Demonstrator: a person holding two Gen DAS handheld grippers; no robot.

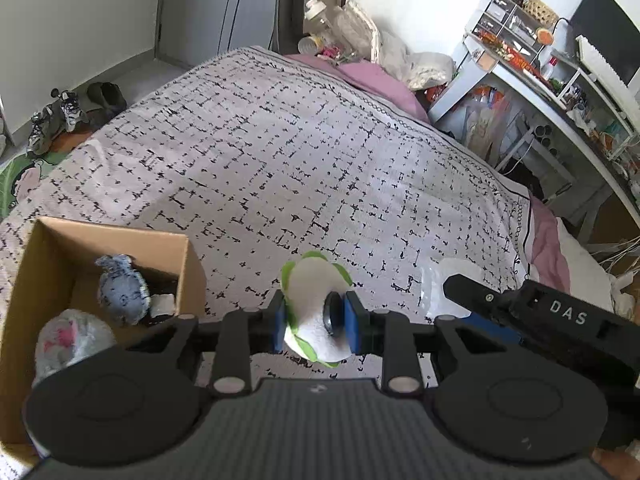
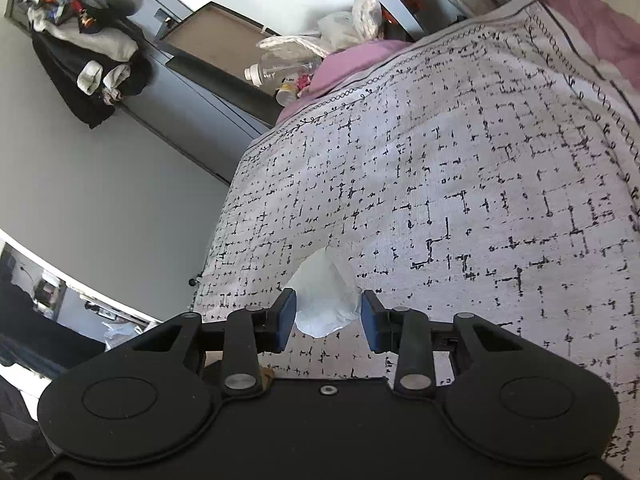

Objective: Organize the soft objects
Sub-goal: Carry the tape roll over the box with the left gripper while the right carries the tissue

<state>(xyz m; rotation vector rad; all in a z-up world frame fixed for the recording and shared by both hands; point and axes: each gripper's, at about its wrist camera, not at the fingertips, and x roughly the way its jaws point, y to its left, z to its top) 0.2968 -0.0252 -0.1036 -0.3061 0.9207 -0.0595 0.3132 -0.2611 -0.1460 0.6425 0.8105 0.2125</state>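
Left gripper (image 1: 317, 320) clamps white-green plush (image 1: 312, 292) over bedspread (image 1: 280, 152); cardboard box (image 1: 36, 264) at 9 o'clock; right gripper (image 1: 472, 294) at 3 o'clock.

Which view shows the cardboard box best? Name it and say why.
The left wrist view: the cardboard box sits open at lower left on the bed, with a grey plush toy inside. The right wrist view does not show the box at all.

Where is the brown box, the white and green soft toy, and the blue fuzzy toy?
Brown cardboard box (image 1: 188, 258): left wrist view, right wall.
White and green plush toy (image 1: 310, 280): left wrist view, white upper body.
Blue-grey plush toy (image 1: 122, 290): left wrist view, its middle.
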